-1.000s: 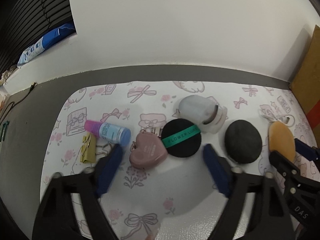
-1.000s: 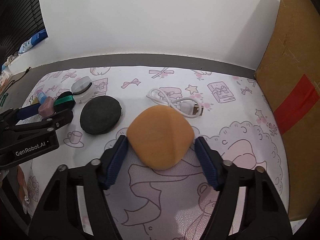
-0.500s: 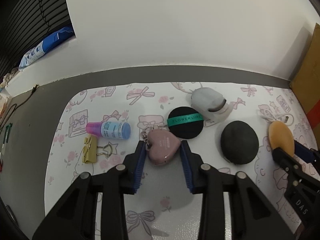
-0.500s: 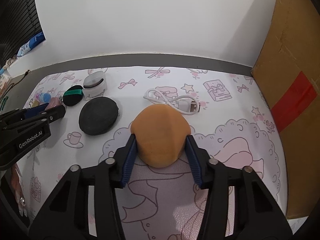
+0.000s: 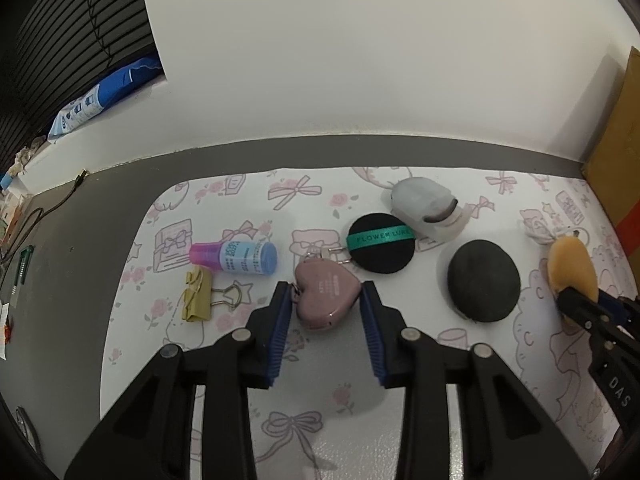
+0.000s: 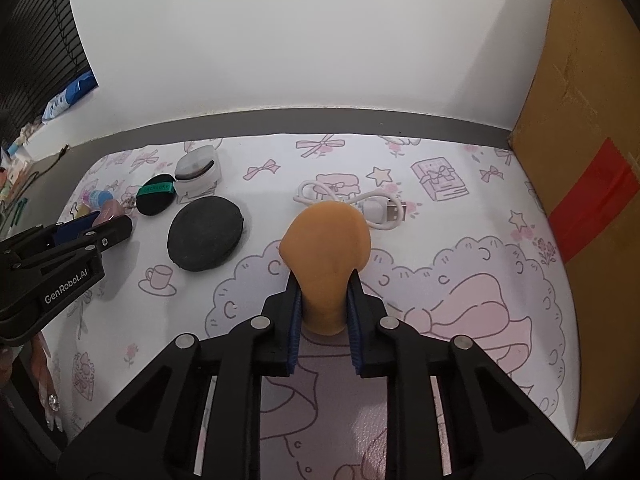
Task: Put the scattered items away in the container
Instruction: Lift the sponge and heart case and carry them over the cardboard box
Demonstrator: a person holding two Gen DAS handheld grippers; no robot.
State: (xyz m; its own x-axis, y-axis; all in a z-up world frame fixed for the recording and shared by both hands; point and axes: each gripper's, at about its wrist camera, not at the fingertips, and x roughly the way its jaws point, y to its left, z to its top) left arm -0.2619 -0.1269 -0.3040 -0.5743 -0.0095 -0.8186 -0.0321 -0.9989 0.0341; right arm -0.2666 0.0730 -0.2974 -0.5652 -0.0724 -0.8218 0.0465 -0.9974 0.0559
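Right tongs (image 6: 323, 296) squeezed tight on the orange sponge (image 6: 326, 248), pinched thin, near the middle of the tabletop (image 6: 480, 208). Left tongs (image 5: 322, 312) closed around the pink heart case (image 5: 326, 294), touching both sides. Just behind: black puff (image 5: 380, 248), clear box (image 5: 426, 210). To the left: small bottle (image 5: 236, 258), gold clip (image 5: 198, 296). Dark round pad (image 5: 484, 280) between both tongs. White cable (image 6: 360, 200) just past the sponge. Cardboard box (image 6: 580, 160) along the right edge. Bare mat up front.
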